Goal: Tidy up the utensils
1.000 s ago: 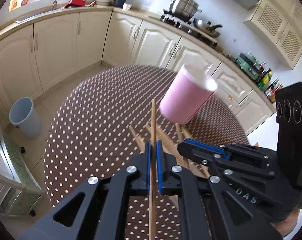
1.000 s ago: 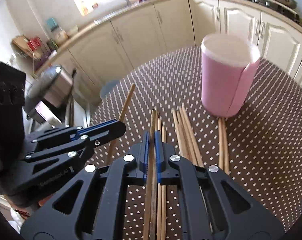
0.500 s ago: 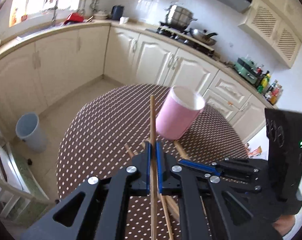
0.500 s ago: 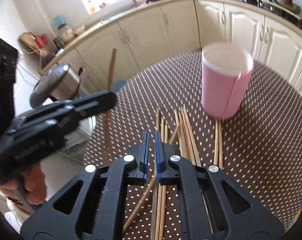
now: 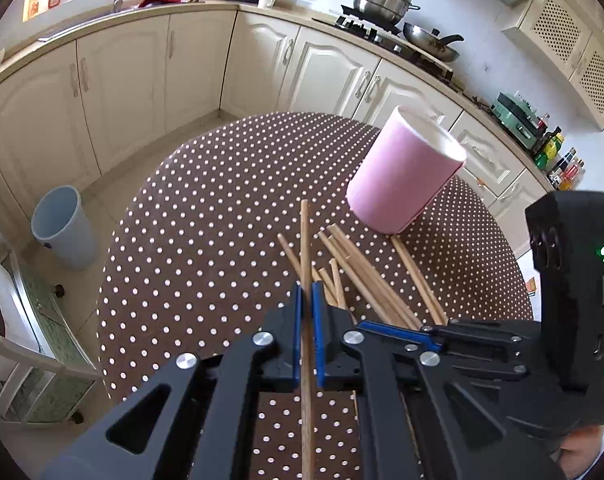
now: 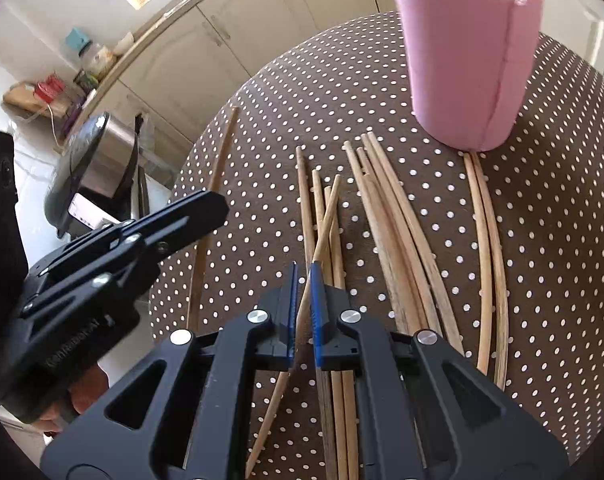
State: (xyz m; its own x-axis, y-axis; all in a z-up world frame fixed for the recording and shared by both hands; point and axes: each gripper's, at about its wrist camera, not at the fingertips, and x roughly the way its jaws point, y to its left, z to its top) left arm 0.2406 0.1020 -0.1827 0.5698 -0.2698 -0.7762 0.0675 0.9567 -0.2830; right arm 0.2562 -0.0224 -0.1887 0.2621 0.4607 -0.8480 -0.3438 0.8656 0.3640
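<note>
Each tool pinches one chopstick: left tool (image 5: pixel 306 300), right tool (image 6: pixel 303 280). Light, stiff, slippery sticks; grip mid-length. The loose chopsticks (image 6: pixel 385 216) lie on the counter (image 5: pixel 206 208) near the pink cup (image 6: pixel 467 60).

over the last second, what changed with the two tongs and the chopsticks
Both tongs came down toward the dotted table after a brief lift. The left tongs stay shut on one chopstick. The right tongs keep theirs, now slanted across the pile. The pink cup and loose chopsticks stayed put.
</note>
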